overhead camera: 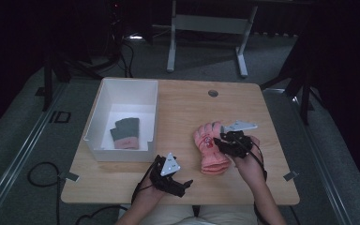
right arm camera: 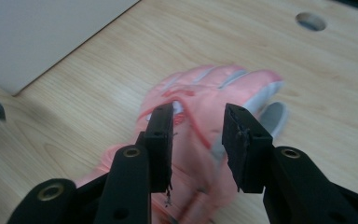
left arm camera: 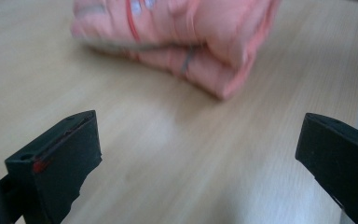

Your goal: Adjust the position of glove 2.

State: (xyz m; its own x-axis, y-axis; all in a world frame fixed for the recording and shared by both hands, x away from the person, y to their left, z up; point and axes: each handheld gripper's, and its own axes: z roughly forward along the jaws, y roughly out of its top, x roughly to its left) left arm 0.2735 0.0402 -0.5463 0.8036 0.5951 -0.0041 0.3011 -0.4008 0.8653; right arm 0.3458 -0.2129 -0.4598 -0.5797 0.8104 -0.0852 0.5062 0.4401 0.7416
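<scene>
Wooden table (overhead camera: pixel 183 101) in the high view: pink glove (overhead camera: pixel 209 149) at centre-right, white box (overhead camera: pixel 122 117) at nine o'clock, bare board between. Left gripper (overhead camera: pixel 183 185) near the front edge. In the left gripper view, jaws wide, empty; glove at twelve. In the right gripper view, right gripper (right arm camera: pixel 196 140) poised above the glove, jaws parted, pressing nothing.

On the counter (overhead camera: pixel 187 108), the box (overhead camera: pixel 104 96) sits at nine o'clock, with folded gloves (overhead camera: pixel 125 133) lying inside it. The ski glove (overhead camera: pixel 209 150) lies flat at about four o'clock of the box, well apart from it. A cable hole (overhead camera: pixel 213 93) sits at twelve o'clock.
</scene>
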